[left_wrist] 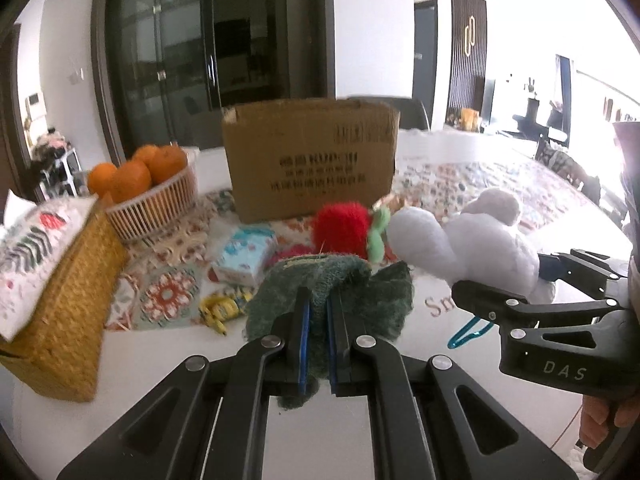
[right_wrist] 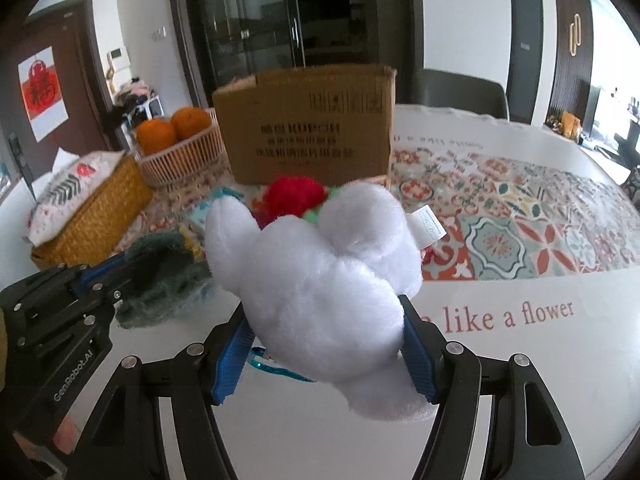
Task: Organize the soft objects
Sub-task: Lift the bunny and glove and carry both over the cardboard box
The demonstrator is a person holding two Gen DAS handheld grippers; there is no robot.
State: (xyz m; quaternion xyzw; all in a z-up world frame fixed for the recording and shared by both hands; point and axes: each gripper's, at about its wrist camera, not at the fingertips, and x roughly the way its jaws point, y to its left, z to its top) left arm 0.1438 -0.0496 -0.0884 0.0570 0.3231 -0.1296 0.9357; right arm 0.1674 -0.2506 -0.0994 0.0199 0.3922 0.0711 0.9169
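My left gripper (left_wrist: pixel 318 320) is shut on a dark green fuzzy cloth (left_wrist: pixel 340 284), which drapes over its fingers above the table. My right gripper (right_wrist: pixel 326 344) is shut on a white plush toy (right_wrist: pixel 320 272); the same toy (left_wrist: pixel 472 244) and gripper (left_wrist: pixel 532 280) show at the right of the left wrist view. The cloth and left gripper (right_wrist: pixel 100 276) show at the left of the right wrist view. A red and green plush (left_wrist: pixel 348 228) lies before an open cardboard box (left_wrist: pixel 312 160).
A basket of oranges (left_wrist: pixel 144 184) and a woven box with a patterned cushion (left_wrist: pixel 52 280) stand left. A tissue pack (left_wrist: pixel 244 256), a yellow toy (left_wrist: pixel 220 308) and a teal clip (left_wrist: pixel 468 332) lie on the table. A patterned mat (right_wrist: pixel 520 216) covers the right.
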